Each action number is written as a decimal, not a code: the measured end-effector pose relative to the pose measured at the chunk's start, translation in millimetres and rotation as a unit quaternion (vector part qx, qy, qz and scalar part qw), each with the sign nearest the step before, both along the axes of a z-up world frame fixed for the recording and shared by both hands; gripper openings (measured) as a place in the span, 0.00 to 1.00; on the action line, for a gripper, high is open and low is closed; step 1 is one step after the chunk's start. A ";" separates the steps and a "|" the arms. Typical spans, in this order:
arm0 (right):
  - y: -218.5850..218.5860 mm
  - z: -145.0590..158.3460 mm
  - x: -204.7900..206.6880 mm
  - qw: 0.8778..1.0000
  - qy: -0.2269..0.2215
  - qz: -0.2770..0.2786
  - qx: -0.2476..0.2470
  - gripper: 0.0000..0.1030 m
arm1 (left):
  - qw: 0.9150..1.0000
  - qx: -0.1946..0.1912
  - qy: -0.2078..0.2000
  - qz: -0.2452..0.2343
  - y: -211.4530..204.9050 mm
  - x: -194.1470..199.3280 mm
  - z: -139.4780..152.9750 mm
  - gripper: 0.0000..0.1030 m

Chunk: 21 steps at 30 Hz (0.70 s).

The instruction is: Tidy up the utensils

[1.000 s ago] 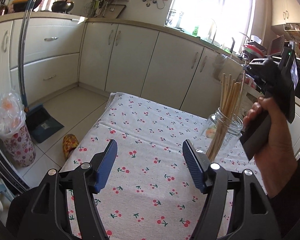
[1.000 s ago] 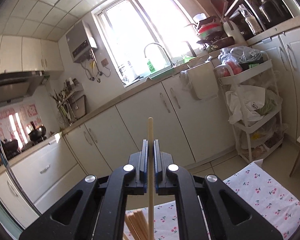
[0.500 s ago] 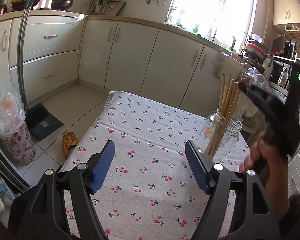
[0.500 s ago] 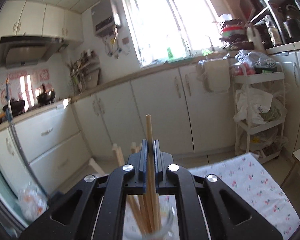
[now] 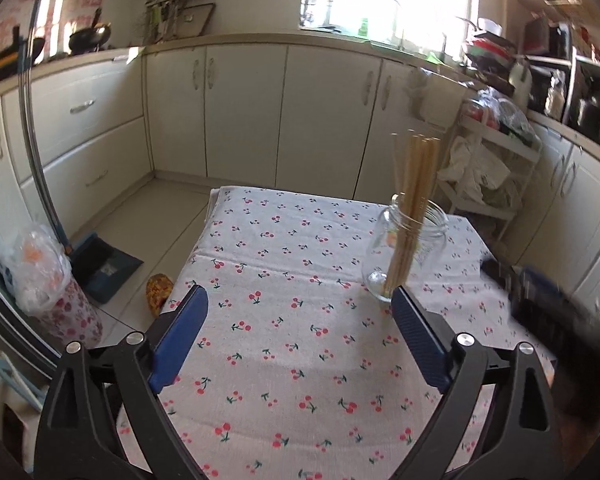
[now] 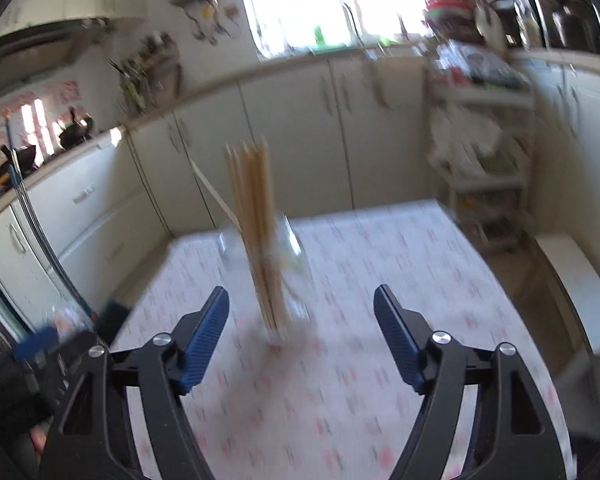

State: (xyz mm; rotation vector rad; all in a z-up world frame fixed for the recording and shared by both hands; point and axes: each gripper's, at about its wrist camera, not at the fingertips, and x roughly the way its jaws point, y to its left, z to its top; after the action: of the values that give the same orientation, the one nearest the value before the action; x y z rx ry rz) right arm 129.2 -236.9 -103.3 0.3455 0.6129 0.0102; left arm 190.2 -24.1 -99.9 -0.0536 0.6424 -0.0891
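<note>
A clear glass jar (image 5: 406,254) stands on the cherry-print tablecloth (image 5: 300,280) with several wooden chopsticks (image 5: 416,184) upright in it. My left gripper (image 5: 300,308) hovers over the cloth, its jaws opening wide with nothing between them; the jar is just beyond its right finger. In the blurred right wrist view the jar (image 6: 292,276) and chopsticks (image 6: 254,216) sit ahead of my right gripper (image 6: 302,300), whose jaws are opening and hold nothing. The right gripper (image 5: 536,292) shows as a dark blur at the right edge of the left view.
Cream kitchen cabinets (image 5: 252,112) run behind the table. A white wire rack (image 5: 496,168) with bags stands at the back right. On the floor at left are a dustpan (image 5: 104,264), a slipper (image 5: 158,286) and a floral bin (image 5: 60,304).
My right gripper let go of the chopstick it held, which now stands in the jar, then opened and drew back down. The left gripper widened and rose slightly.
</note>
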 end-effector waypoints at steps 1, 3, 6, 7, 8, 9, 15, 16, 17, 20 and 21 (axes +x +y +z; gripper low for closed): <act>-2.4 -4.9 -9.2 1.000 0.018 -0.004 0.004 0.73 | 1.000 0.007 0.001 -0.003 -1.5 -3.6 2.5 0.88; -7.0 -15.8 -27.6 0.998 0.058 -0.018 0.014 0.77 | 1.000 0.021 0.002 -0.008 -5.6 -11.6 7.0 0.89; -10.5 -21.7 -50.9 0.995 0.090 -0.027 0.029 0.78 | 0.999 0.034 0.005 -0.012 -8.7 -26.4 13.4 0.90; -9.8 -19.9 -58.9 0.995 0.093 -0.027 0.028 0.80 | 0.999 0.035 0.005 -0.013 -8.9 -31.2 15.5 0.90; -9.0 -16.6 -66.7 0.995 0.093 -0.026 0.027 0.81 | 0.999 0.037 0.005 -0.013 -8.7 -35.8 17.4 0.90; -9.0 -13.7 -71.5 0.995 0.092 -0.025 0.027 0.84 | 0.999 0.040 0.004 -0.014 -9.0 -40.5 20.3 0.90; -6.4 14.0 -102.9 0.995 0.088 -0.024 0.032 0.90 | 0.999 0.051 -0.004 -0.019 -8.1 -67.0 36.8 0.92; -6.8 18.8 -107.1 0.995 0.088 -0.024 0.034 0.92 | 0.998 0.052 -0.005 -0.019 -7.2 -70.1 39.1 0.92; -6.3 23.2 -112.9 0.995 0.089 -0.024 0.036 0.92 | 0.998 0.053 -0.007 -0.020 -5.9 -75.6 42.6 0.92; -4.0 35.3 -125.8 0.994 0.095 -0.025 0.041 0.92 | 0.999 0.051 -0.007 -0.019 -3.2 -87.5 50.7 0.92; -3.2 39.3 -131.0 0.994 0.096 -0.025 0.041 0.93 | 0.999 0.049 -0.006 -0.019 -1.5 -93.2 53.6 0.92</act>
State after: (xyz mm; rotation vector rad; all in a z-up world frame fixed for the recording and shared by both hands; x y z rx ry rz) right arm -1.8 -240.1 -64.0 0.4436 0.7954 -0.0466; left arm 97.0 -25.6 -46.3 0.0545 0.6346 -0.0949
